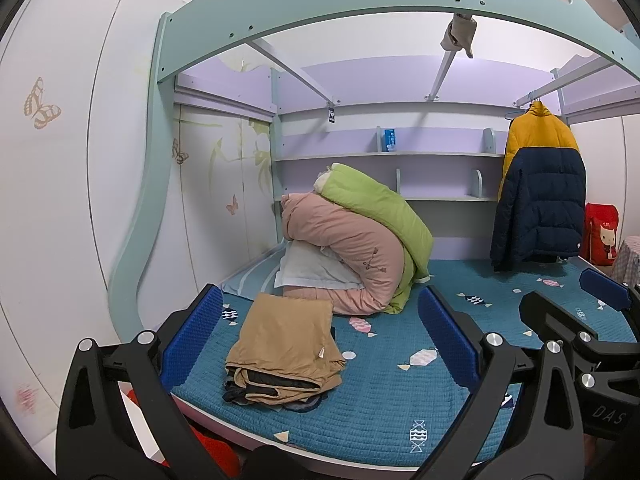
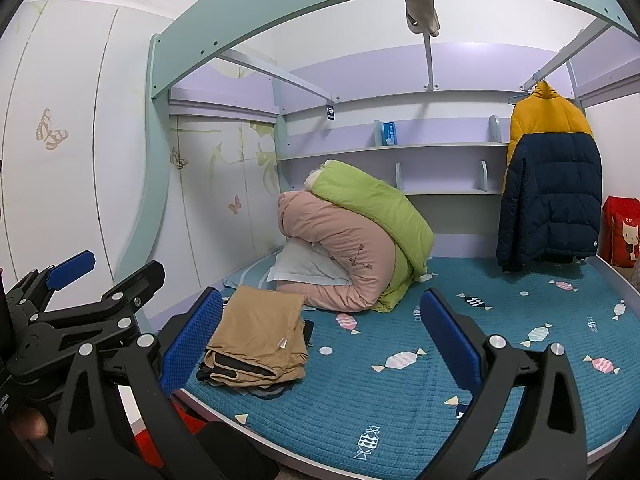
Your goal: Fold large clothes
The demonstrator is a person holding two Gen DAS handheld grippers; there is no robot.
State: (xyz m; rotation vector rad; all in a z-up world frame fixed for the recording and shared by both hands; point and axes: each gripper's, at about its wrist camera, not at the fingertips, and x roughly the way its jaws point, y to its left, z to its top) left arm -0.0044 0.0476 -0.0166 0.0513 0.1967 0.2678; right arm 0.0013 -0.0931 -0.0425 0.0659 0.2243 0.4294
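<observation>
**Both claws released; the puffer jacket hangs at the bed's far right corner**

Left wrist view: the left gripper (image 1: 320, 344) is spread wide with nothing between its blue pads, held over the near edge of the bed (image 1: 380, 412). A folded tan garment (image 1: 286, 350) lies on a small stack at the near left corner. The yellow-and-navy puffer jacket (image 1: 540, 196) hangs from a rail above the far right corner, its hem just reaching the quilt. The right gripper's blue pad shows at the right edge.

Right wrist view: the right gripper (image 2: 322, 340) is likewise released and empty. The jacket (image 2: 554, 184) hangs clear of the rolled pink and green duvets (image 2: 352, 248) by the far edge.

The jacket is probably light, bulky, soft and springy, with a slick shell (likely to slide). Pinching the shoulder seams or collar seems safest.
</observation>
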